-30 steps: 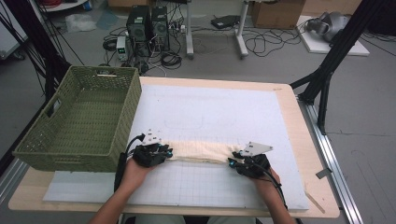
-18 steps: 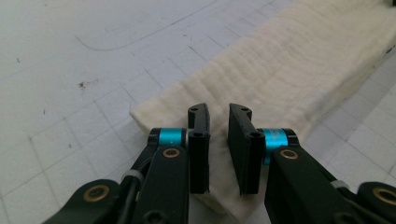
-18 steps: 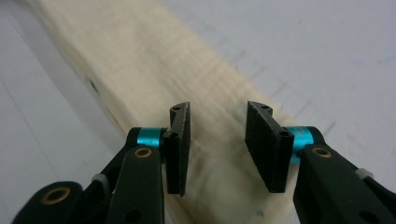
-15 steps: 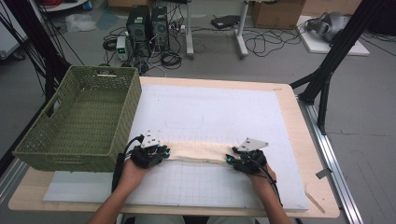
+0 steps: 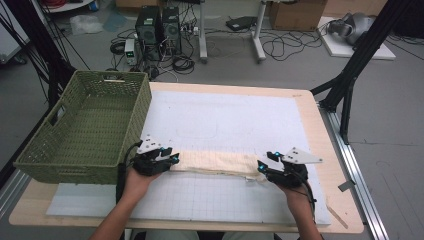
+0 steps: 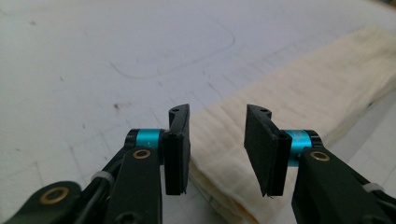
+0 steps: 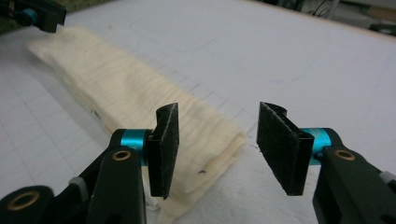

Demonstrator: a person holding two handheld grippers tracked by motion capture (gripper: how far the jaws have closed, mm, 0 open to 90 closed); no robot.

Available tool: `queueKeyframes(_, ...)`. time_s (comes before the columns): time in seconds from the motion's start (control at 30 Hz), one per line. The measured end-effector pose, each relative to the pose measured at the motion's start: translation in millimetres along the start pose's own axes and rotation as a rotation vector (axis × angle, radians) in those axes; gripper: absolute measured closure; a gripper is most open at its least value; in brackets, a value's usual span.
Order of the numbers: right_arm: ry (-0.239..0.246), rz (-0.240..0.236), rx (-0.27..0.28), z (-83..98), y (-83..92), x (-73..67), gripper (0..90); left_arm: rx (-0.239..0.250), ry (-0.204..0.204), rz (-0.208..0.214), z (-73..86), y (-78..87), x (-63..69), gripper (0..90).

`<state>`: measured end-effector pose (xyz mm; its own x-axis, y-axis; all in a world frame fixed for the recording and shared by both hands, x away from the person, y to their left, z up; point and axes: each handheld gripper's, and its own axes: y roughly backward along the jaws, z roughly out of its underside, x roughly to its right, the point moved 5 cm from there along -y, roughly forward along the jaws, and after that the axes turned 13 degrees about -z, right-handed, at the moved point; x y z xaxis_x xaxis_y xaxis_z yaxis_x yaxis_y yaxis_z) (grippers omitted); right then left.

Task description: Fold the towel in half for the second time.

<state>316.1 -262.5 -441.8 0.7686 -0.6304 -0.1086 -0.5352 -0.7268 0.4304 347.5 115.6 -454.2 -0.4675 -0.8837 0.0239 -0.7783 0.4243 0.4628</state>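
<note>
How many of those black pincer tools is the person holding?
2. The left gripper is at the left end of the folded cloth, beside the basket; the right gripper is at the cloth's right end. Both stand open.

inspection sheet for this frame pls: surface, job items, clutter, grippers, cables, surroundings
Surface: wooden table carrying a white gridded mat; mat shows faint marks.
Job's things: cream cloth, folded into a long strip, lying flat on the mat; green woven basket at the table's left edge, nothing seen inside.
Clutter: nothing seen on the mat.
Grippers: left gripper at the strip's left end, jaws have just been opening, pads apart and off the cloth; right gripper at the right end, likewise just opening, nothing pinched.
Cables: a black cable trails from the left gripper; loose cables on the floor.
Surroundings: computer towers, cardboard box, black stand legs.
</note>
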Motion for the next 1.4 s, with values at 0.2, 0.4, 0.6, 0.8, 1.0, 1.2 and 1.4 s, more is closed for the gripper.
queueKeyframes(0.2, 0.004, 0.122, -0.006, 1.1, 20.7, 9.7, 29.9, 0.097, 0.052, 0.016, -11.9, 10.0, -6.7, 39.1)
queueKeyframes(0.4, -0.019, 0.173, -0.016, 4.3, 25.4, 16.8, 21.4, 0.115, 0.066, 0.007, -16.0, 13.0, -7.2, 27.2)
queueKeyframes(0.6, -0.019, 0.176, -0.004, 3.6, 27.4, 18.7, 17.2, 0.154, 0.077, 0.015, -17.9, 16.7, -7.5, 18.9)
queueKeyframes(0.8, -0.055, 0.185, -0.008, 8.2, 33.0, 21.8, 12.5, 0.168, 0.087, 0.015, -18.1, 19.0, -10.6, 18.2)
queueKeyframes(1.0, -0.060, 0.185, -0.006, 7.4, 34.9, 25.6, 12.0, 0.163, 0.081, 0.018, -17.1, 18.9, -10.1, 18.2)
queueKeyframes(1.2, -0.066, 0.186, -0.003, 7.5, 35.4, 26.0, 11.9, 0.164, 0.088, 0.021, -17.6, 19.4, -10.2, 18.2)
queueKeyframes(1.4, -0.065, 0.185, -0.007, 7.5, 34.9, 25.7, 11.9, 0.155, 0.081, 0.015, -16.3, 17.8, -9.4, 18.3)
